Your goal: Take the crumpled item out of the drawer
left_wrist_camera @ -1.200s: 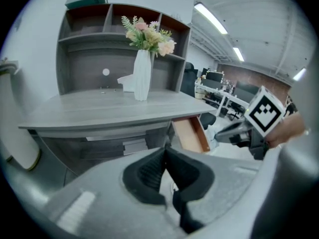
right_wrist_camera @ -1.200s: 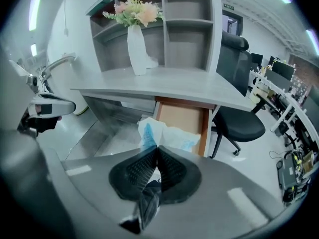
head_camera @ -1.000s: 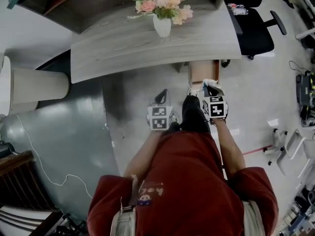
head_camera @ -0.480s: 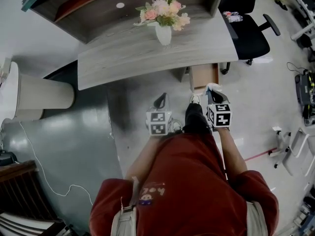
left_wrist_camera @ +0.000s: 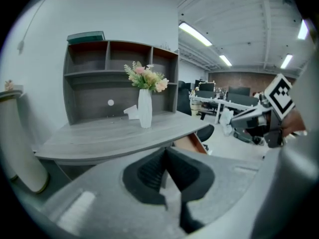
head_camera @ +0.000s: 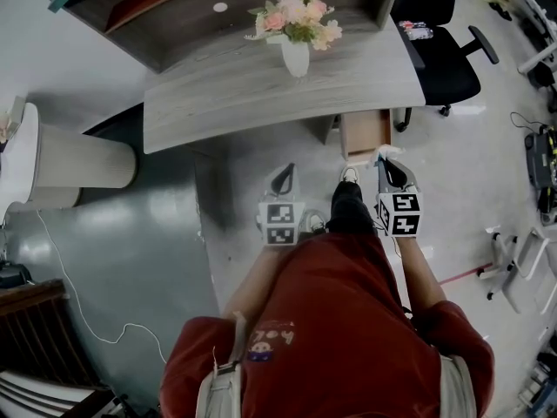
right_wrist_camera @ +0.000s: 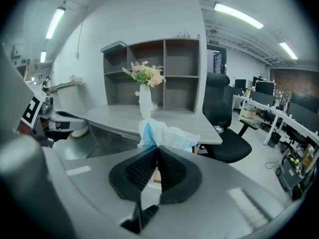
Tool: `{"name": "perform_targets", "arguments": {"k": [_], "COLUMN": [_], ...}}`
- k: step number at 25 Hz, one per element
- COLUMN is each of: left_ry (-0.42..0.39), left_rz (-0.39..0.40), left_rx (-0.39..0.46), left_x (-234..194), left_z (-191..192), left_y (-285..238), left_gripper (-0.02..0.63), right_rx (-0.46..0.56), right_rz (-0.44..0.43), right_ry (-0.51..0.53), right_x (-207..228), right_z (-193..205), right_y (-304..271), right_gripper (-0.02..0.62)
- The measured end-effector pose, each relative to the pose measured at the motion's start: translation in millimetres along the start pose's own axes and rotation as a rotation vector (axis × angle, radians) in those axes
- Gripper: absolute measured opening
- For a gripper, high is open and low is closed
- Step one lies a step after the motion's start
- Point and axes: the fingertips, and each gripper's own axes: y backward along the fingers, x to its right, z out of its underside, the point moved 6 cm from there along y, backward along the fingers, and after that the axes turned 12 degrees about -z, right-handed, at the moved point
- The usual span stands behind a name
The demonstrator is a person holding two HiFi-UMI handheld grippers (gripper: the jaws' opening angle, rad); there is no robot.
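A crumpled white and blue item [right_wrist_camera: 164, 135] sticks up from my right gripper [right_wrist_camera: 157, 149], whose jaws are shut on it. In the head view that gripper [head_camera: 389, 162] holds the white item [head_camera: 387, 151] just in front of the open brown drawer [head_camera: 365, 134] under the grey desk [head_camera: 226, 94]. My left gripper [head_camera: 283, 179] hangs to the left over the floor. Its jaws [left_wrist_camera: 165, 153] are shut with nothing between them. The drawer [left_wrist_camera: 192, 142] shows past them, under the desk edge.
A white vase of flowers [head_camera: 296, 52] stands on the desk, with a shelf unit [head_camera: 174, 7] behind it. A black office chair [head_camera: 444, 50] is at the desk's right end. A pale round column [head_camera: 78, 159] stands at the left. The person's shoes [head_camera: 348, 174] are near the drawer.
My right gripper has drawn back from the drawer, toward the person and to the right, with the crumpled item in it. The left gripper has hardly moved.
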Motion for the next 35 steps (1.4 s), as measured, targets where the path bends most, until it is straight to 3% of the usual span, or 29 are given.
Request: {"name": "perform_targets", "arguments": {"k": [35], "left_ry": [0.011], "left_rz": [-0.006], "left_rx": [0.03], "left_x": [2], "left_z": [-4], "left_y": [4], "left_gripper": [-0.003], "right_rx": [0.011], "right_rz": [-0.006], "right_ry": [-0.021], "right_x": [1], "right_z": [2], "right_y": [-11], "right_gripper": [0.003]}}
